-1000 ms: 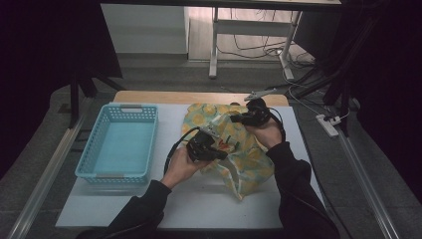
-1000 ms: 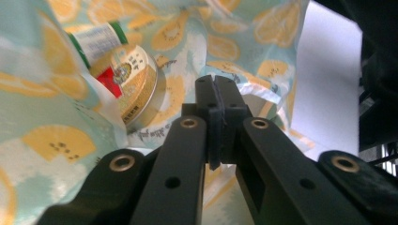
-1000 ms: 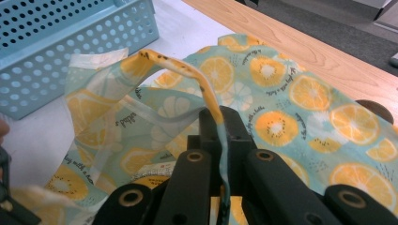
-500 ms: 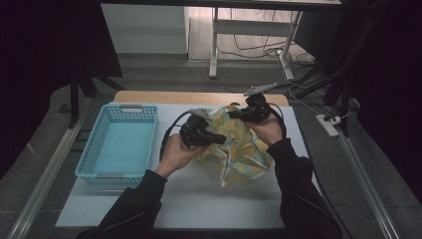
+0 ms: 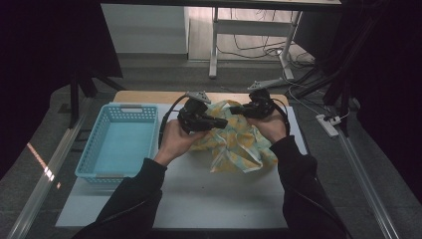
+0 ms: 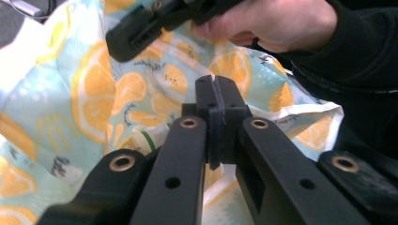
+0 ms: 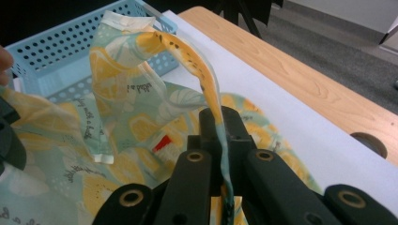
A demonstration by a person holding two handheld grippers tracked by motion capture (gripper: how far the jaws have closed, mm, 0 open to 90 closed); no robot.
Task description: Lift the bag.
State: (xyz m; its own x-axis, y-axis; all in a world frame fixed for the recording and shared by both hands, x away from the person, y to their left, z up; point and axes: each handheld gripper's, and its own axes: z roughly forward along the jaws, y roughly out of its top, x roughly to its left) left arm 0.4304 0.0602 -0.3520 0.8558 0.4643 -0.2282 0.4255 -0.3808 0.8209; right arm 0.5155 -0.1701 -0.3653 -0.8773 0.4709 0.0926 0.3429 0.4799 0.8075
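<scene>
A cloth printed with lemons (image 5: 239,144) hangs between both grippers above the white table (image 5: 199,199), its lower part still resting on the tabletop. My left gripper (image 5: 221,122) is shut, and the cloth's left side hangs from its tip. In the left gripper view its pads (image 6: 217,105) are pressed together with the cloth (image 6: 94,93) around and beneath them, and the right gripper (image 6: 126,44) shows above in the other hand. My right gripper (image 5: 234,109) is shut on the cloth's upper edge. In the right gripper view the hem (image 7: 213,93) runs between its jaws (image 7: 219,126).
A light blue perforated basket (image 5: 122,107) stands on the table's left side, seen also as the basket (image 7: 56,51) behind the cloth. A wooden strip (image 7: 300,75) borders the table's far edge. Desk legs and cables sit on the floor beyond.
Both hands have risen, the left one more, pulling the cloth up off the table. The cloth now hangs bunched between the two grippers instead of lying spread.
</scene>
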